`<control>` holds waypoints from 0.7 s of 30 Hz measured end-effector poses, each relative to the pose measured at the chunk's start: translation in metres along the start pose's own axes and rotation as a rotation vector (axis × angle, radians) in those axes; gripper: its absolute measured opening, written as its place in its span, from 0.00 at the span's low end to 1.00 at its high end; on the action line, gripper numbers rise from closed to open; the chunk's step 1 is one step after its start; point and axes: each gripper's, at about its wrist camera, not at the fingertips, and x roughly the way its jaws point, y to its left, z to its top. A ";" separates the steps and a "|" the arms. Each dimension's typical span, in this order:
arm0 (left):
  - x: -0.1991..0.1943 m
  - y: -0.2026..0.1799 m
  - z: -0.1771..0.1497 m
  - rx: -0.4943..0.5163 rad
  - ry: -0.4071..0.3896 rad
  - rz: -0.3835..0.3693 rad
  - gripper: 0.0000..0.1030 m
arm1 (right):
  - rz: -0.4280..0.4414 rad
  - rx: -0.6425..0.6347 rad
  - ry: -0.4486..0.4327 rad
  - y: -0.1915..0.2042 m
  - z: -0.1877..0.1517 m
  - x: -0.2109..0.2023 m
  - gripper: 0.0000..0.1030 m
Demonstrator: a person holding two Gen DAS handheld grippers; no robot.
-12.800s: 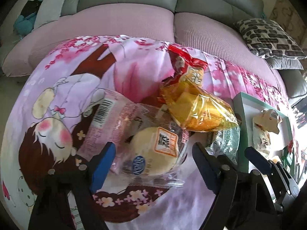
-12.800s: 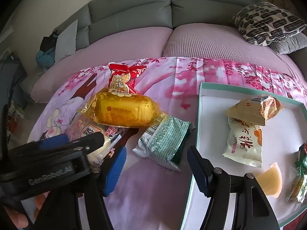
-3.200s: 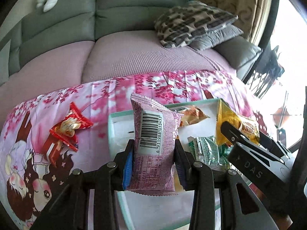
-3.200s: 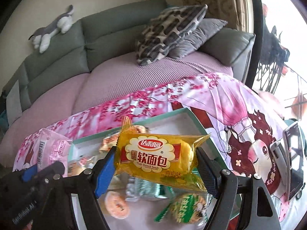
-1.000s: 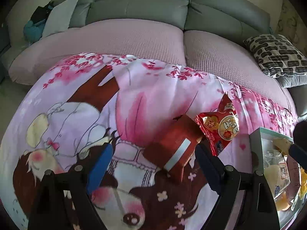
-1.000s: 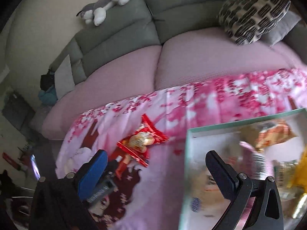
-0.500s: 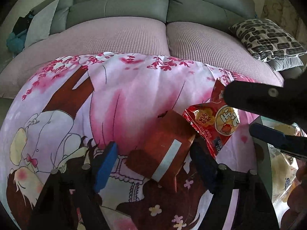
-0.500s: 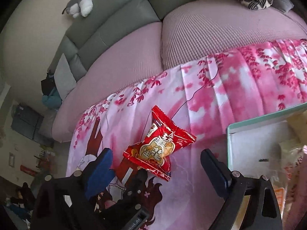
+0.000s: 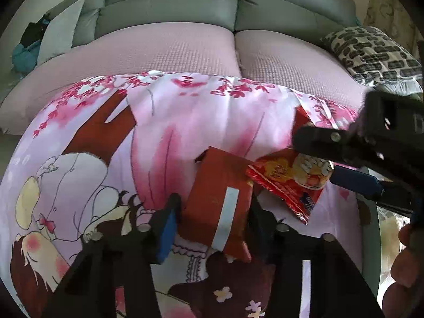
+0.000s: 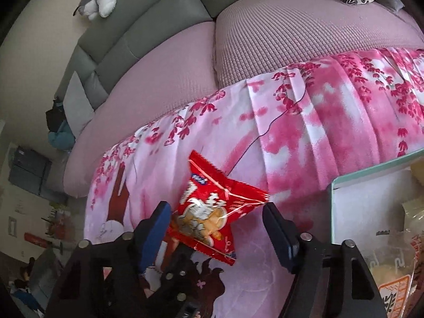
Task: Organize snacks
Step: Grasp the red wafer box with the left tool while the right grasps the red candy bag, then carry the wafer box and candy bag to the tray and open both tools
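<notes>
Left gripper [image 9: 212, 212], fingers narrow, straddles the dark red packet [image 9: 220, 206]; right gripper [image 10: 216, 225], fingers wide, brackets the red snack bag [image 10: 212, 212] (crinkly, slippery). Squeeze mid-body, then lift.

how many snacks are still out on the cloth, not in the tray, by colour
bright red printed packet: 1
dark red packet with a pale stripe: 1
total: 2, one between each pair of tongs, left and right

Two red packets [image 9: 221, 204] [image 10: 212, 212] (one tray [image 10: 371, 171])
</notes>
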 end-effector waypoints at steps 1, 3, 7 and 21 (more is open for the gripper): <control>0.000 0.002 0.000 -0.013 0.002 0.005 0.45 | 0.000 0.000 -0.001 -0.001 0.000 -0.001 0.66; -0.001 0.006 0.000 -0.032 0.005 0.009 0.44 | 0.010 -0.004 -0.006 -0.003 0.001 -0.004 0.54; -0.004 0.008 0.000 -0.036 0.019 0.032 0.43 | 0.025 -0.028 0.002 0.002 0.001 -0.007 0.47; -0.020 0.021 -0.006 -0.118 0.062 0.065 0.43 | -0.021 -0.113 0.030 0.025 -0.012 0.004 0.40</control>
